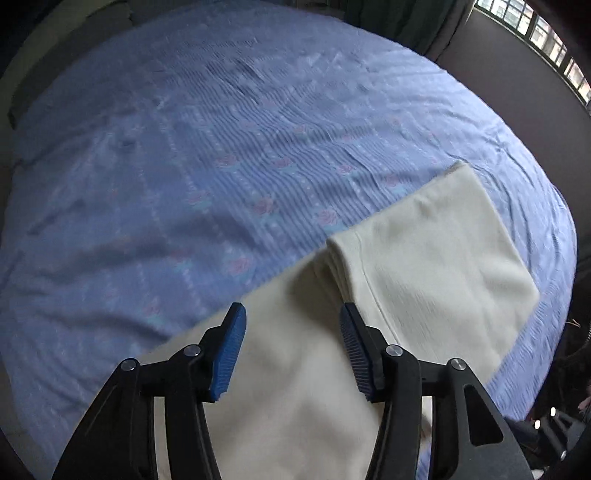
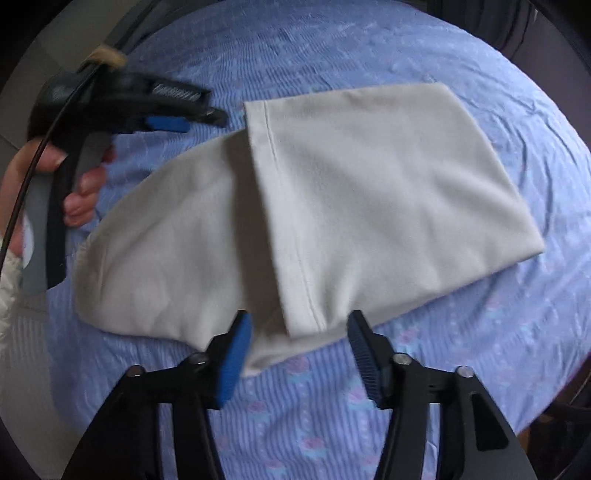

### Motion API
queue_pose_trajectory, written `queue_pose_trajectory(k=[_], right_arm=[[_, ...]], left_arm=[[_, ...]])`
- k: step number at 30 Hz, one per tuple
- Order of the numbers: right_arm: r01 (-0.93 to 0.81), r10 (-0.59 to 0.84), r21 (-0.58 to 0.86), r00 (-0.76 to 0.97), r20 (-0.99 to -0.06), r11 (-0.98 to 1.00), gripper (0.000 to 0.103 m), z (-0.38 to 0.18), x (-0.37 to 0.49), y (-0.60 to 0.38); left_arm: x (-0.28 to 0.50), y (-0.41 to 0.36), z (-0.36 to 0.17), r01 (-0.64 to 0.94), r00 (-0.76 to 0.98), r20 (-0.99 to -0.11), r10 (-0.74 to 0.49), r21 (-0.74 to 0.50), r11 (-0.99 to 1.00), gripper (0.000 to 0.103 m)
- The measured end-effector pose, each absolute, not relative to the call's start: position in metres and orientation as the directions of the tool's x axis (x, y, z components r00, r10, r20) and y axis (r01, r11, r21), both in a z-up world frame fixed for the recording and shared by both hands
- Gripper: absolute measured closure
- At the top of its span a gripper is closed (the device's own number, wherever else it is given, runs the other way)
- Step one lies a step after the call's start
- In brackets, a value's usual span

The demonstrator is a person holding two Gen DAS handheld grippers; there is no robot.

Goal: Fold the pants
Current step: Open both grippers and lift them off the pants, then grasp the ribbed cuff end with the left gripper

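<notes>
Both grippers wide, holding nothing: left gripper (image 1: 291,350) over the unfolded end of cream pants (image 2: 369,192), right gripper (image 2: 299,354) just short of near edge by hem fold. Pants flat on blue floral bedsheet (image 2: 369,406), long axis running L-R across right cam, folded half to the right; left prob nearer the loose end. Window (image 1: 535,29) at far wall, dim room.

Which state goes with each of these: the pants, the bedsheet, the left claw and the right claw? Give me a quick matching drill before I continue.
Things:
1. pants
2. bedsheet
3. left claw
4. right claw

States:
A. blue striped, with pink flowers
B. open, over the near edge of the fabric, by the hemmed flap's corner
C. cream, one part folded over the rest
D. open, over the unfolded layer, beside the hemmed flap

Pairs: 1-C, 2-A, 3-D, 4-B
</notes>
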State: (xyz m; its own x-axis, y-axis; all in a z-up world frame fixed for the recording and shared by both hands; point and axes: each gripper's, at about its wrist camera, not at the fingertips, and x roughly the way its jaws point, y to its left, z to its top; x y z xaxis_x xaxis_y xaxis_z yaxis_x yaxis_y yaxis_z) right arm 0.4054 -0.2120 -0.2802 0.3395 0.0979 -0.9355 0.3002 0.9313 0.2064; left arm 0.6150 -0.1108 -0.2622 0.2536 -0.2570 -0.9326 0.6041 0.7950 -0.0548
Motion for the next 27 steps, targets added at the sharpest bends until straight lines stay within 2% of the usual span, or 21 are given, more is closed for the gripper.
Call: queue_pose_trajectory(k=[2, 8, 16, 18, 22, 27], right_arm=[[0.261, 0.131, 0.232, 0.354, -0.926, 0.937, 0.045, -0.268, 0.394, -0.212], [0.195, 0.114, 0.207, 0.403, -0.908, 0.959, 0.040, -0.232, 0.376, -0.207], [0.047, 0.148, 0.192, 0.468, -0.871, 0.980, 0.023, -0.174, 0.349, -0.199], [0.015, 0.156, 0.187, 0.491, -0.857, 0.982, 0.016, -0.165, 0.343, -0.195], [-0.012, 0.159, 0.177, 0.504, -0.849, 0.984, 0.016, -0.158, 0.339, -0.183], [-0.050, 0.176, 0.173, 0.473, -0.864, 0.984, 0.016, -0.163, 0.347, -0.154]], left_arm=[[0.598, -0.097, -0.249, 0.583, 0.267, -0.929, -0.257, -0.057, 0.811, 0.049], [0.533, -0.048, -0.208, 0.464, 0.351, -0.910, -0.223, -0.037, 0.885, 0.045], [0.441, -0.006, -0.161, 0.279, 0.416, -0.892, -0.179, -0.062, 0.958, 0.034], [0.423, 0.008, -0.155, 0.233, 0.430, -0.883, -0.188, -0.092, 0.968, 0.029], [0.398, 0.041, -0.157, 0.137, 0.443, -0.879, -0.176, -0.127, 0.982, 0.021], [0.386, 0.096, -0.175, 0.030, 0.443, -0.883, -0.155, -0.158, 0.987, 0.020]])
